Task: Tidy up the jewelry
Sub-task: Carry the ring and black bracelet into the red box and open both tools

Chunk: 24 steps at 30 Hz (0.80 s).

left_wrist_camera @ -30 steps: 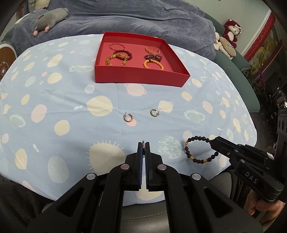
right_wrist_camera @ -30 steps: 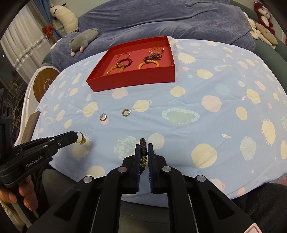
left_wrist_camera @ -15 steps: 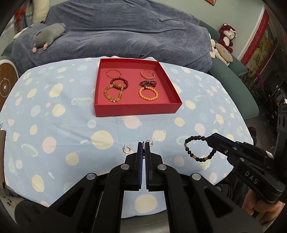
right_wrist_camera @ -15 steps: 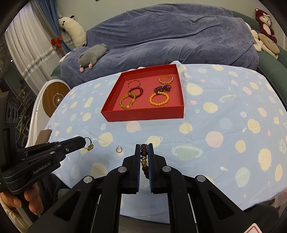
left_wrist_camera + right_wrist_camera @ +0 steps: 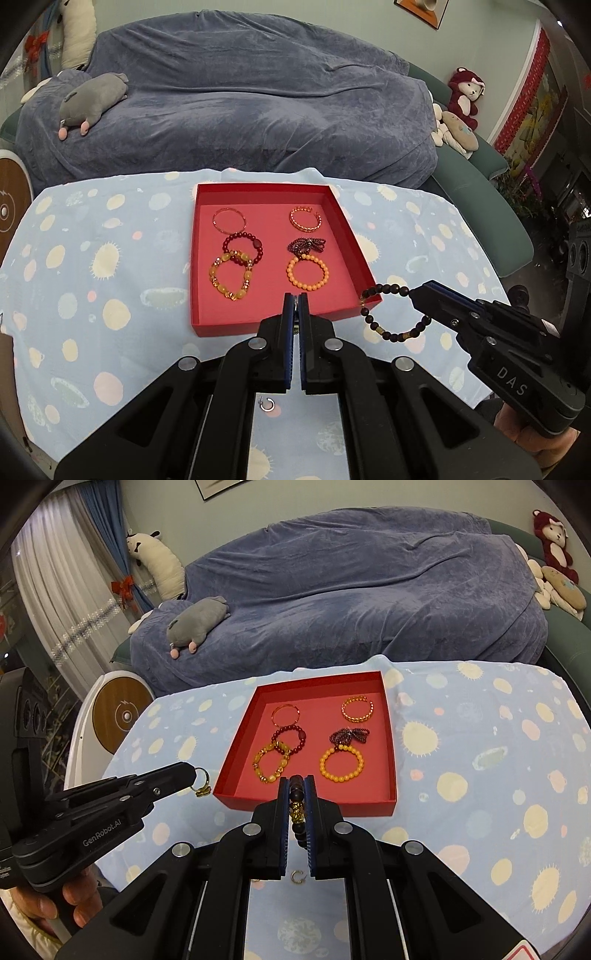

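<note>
A red tray (image 5: 356, 246) (image 5: 390, 738) holds several bracelets on the spotted blue cloth. My left gripper (image 5: 295, 300) is shut on a small gold ring, which hangs at its tip in the right wrist view (image 5: 201, 781), just left of the tray's near corner. My right gripper (image 5: 296, 781) is shut on a dark bead bracelet (image 5: 393, 312) (image 5: 297, 805), held in the air at the tray's near right corner. Two small hoop earrings lie on the cloth below the grippers, one in the left wrist view (image 5: 266, 403), one in the right wrist view (image 5: 297, 876).
A sofa under a blue-grey blanket (image 5: 236, 110) stands behind the table, with a grey plush toy (image 5: 94, 101) on it. Stuffed toys (image 5: 463, 110) sit at the right. A round wooden-faced device (image 5: 123, 712) stands left of the table.
Both grippers have risen and moved forward to the tray's near edge, each carrying its piece. The two earrings stayed on the cloth and now sit under the grippers.
</note>
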Tool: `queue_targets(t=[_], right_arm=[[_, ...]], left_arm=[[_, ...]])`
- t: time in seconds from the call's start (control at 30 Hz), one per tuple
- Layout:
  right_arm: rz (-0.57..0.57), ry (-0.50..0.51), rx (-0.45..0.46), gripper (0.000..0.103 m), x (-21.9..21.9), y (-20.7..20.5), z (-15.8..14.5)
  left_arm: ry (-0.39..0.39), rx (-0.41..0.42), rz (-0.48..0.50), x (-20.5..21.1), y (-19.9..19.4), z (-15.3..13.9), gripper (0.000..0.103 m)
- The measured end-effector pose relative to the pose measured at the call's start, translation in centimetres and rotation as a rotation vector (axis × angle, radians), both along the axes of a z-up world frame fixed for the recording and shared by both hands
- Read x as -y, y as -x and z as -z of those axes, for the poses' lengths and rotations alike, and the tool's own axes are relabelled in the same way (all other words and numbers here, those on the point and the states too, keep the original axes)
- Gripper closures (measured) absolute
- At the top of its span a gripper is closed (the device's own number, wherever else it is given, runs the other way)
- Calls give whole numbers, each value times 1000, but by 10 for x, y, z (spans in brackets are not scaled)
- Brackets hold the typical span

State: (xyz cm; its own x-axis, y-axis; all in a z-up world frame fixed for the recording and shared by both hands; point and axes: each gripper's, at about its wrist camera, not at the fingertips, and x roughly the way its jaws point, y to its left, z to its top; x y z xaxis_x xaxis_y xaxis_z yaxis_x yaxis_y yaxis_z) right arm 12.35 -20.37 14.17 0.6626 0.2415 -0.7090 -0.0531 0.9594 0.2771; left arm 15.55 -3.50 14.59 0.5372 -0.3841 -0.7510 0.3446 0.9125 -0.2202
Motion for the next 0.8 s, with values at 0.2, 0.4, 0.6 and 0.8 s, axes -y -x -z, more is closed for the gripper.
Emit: queue_targets(t=[0.2, 0.4, 0.6, 0.8], right_arm=[[12, -11, -43, 95, 0, -36, 23], [24, -49, -97, 95, 1, -64, 54], [39, -98, -154, 95, 4, -84, 86], [49, -65, -202, 95, 6, -96, 111]], left_arm=[[6, -31, -5, 5, -32, 18, 101], [25, -84, -12, 8, -59, 45, 101], [17, -132, -10, 11, -78, 73, 101], [-5, -182, -20, 12, -89, 101, 101]])
